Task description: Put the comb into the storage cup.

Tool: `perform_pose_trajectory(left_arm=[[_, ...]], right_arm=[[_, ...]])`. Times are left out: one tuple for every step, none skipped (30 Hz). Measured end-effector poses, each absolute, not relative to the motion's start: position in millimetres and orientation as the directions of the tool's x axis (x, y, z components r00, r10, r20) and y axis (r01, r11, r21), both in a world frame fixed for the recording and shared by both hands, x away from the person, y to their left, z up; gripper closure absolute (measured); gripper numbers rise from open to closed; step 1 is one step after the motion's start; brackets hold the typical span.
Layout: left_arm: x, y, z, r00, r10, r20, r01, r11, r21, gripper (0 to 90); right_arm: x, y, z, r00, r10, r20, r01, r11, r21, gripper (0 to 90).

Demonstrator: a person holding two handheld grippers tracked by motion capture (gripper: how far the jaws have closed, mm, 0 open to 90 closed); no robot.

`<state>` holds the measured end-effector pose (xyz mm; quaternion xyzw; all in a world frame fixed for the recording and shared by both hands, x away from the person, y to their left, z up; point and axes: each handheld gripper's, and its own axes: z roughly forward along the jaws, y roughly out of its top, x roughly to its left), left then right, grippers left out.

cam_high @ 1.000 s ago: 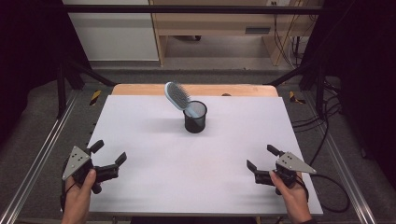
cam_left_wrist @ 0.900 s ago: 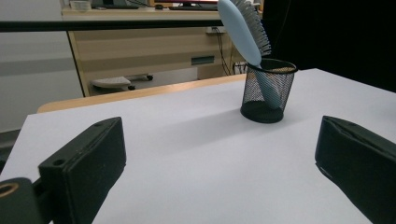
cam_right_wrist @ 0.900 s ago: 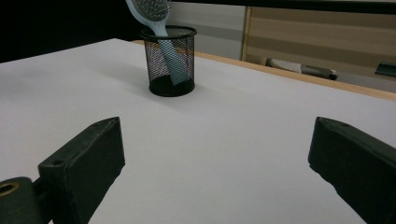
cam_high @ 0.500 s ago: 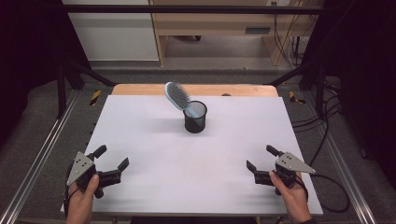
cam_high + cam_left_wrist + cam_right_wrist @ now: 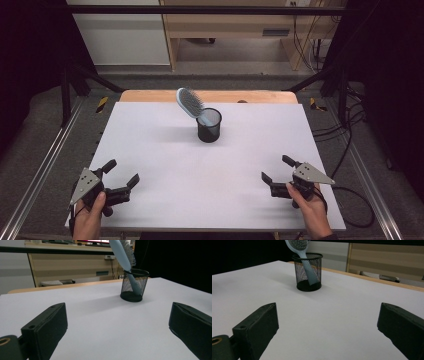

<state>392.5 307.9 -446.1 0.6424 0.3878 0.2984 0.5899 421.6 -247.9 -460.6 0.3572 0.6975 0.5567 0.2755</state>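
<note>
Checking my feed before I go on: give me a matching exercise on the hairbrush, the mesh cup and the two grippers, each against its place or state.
Things:
1. hairbrush
2. mesh cup
3. left gripper
4. right gripper

Places or states:
A. open, at the table's near right corner
B. black, standing upright toward the far middle of the table
C. light blue, handle down in the cup, head leaning out over the rim
D. open, at the table's near left corner

Pairs: 1-C, 2-B, 3-D, 4-A
</note>
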Motion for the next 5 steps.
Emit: perform_pose_trajectory(left_arm=[[392.2,308.0,-445.9,0.521,0.85,-0.076,0.145,0.0,0.989,2.1],[392.0,308.0,-445.9,0.518,0.852,-0.071,0.142,-0.003,0.99,1.9],[391.9,307.9,-445.9,0.514,0.855,-0.071,0.141,-0.003,0.99,2.0],[391.8,308.0,-445.7,0.51,0.857,-0.074,0.14,0.003,0.99,2.1],[391.7,308.2,-445.4,0.508,0.858,-0.078,0.138,0.008,0.99,2.0]], right_arm=[[422.1,-247.8,-460.6,-0.593,0.805,0.012,0.188,0.123,0.974,3.7],[422.3,-247.8,-460.3,-0.592,0.806,0.01,0.184,0.123,0.975,3.6],[422.4,-247.8,-460.0,-0.588,0.808,0.01,0.183,0.121,0.976,3.6],[422.4,-247.9,-459.8,-0.586,0.81,0.012,0.183,0.117,0.976,3.6],[422.7,-248.3,-459.4,-0.581,0.814,0.01,0.182,0.118,0.976,3.5]])
